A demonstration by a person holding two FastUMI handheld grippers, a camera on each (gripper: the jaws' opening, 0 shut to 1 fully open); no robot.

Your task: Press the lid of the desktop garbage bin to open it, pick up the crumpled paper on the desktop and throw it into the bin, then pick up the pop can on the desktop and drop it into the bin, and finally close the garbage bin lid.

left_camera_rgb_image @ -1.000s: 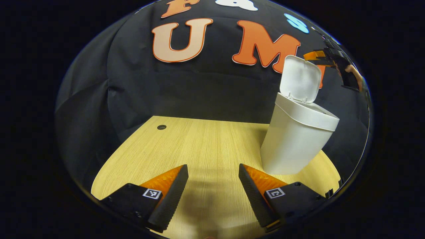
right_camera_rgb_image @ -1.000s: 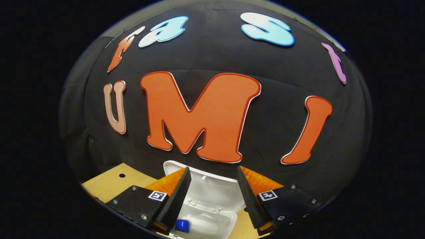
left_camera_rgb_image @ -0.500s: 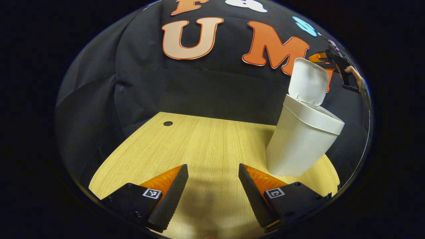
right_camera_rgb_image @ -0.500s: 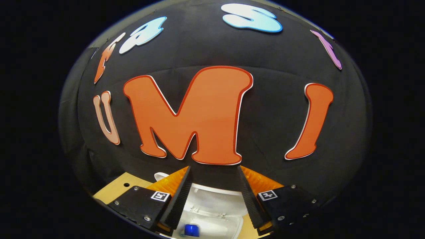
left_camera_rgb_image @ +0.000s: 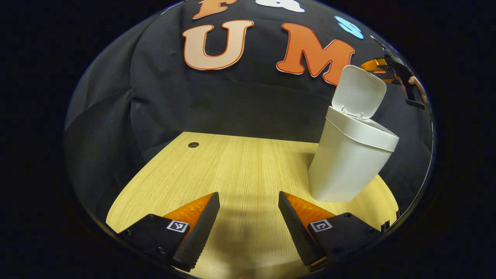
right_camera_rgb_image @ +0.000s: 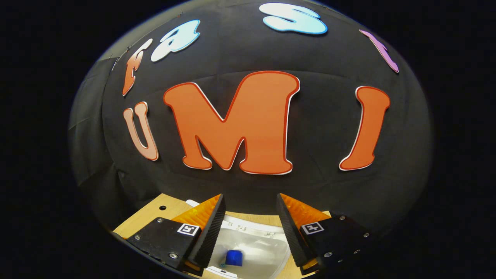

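Observation:
The white garbage bin [left_camera_rgb_image: 348, 166] stands on the right of the wooden desktop [left_camera_rgb_image: 232, 170] with its lid [left_camera_rgb_image: 359, 95] swung up and open. My left gripper [left_camera_rgb_image: 248, 228] hovers low over the desktop to the bin's left, open, nothing between its fingers. In the left gripper view my right gripper [left_camera_rgb_image: 378, 66] is high up beside the lid's top edge, held by a hand [left_camera_rgb_image: 417, 87]. In the right gripper view my right gripper [right_camera_rgb_image: 250, 228] is open above the bin, and between its fingers show the lid [right_camera_rgb_image: 248, 224] and a blue pop can [right_camera_rgb_image: 233, 257] down inside the bin.
A small round hole [left_camera_rgb_image: 193, 145] sits near the desktop's far left corner. The black cloth wall rises close behind the desktop and the bin. Bare wood [right_camera_rgb_image: 149, 217] shows left of the bin in the right gripper view.
The right gripper has shifted over the bin, so the pop can now sits between its fingers and the lid looks flatter. The left gripper view swayed slightly. The lid stays open.

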